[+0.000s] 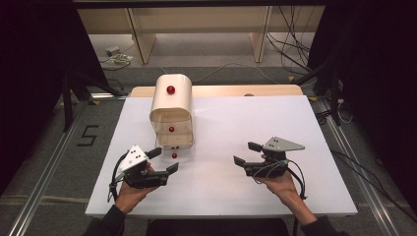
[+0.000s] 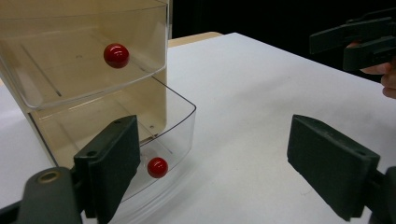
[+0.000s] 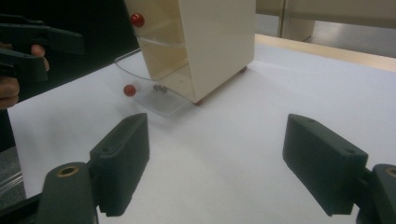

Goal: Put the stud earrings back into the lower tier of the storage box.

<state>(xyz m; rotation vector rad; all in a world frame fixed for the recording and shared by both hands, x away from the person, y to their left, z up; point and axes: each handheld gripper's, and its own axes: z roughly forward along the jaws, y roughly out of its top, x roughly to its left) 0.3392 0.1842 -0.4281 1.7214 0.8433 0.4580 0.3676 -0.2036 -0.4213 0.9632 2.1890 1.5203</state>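
1. High view: the drawer box (image 1: 171, 105) sits at the table's (image 1: 275, 128) far left, bottom drawer (image 1: 174, 141) pulled out toward the person. Left gripper (image 1: 163, 161) is just beside it, jaws apart and empty. Right gripper (image 1: 247, 153) is well apart, also wide open.
2. Left gripper view: the drawer's red knob (image 2: 157, 167) lies just past the left jaw, so this hand's nearer.
3. Right gripper view: something small lies in the drawer (image 3: 156, 95), screws maybe, too blurry.
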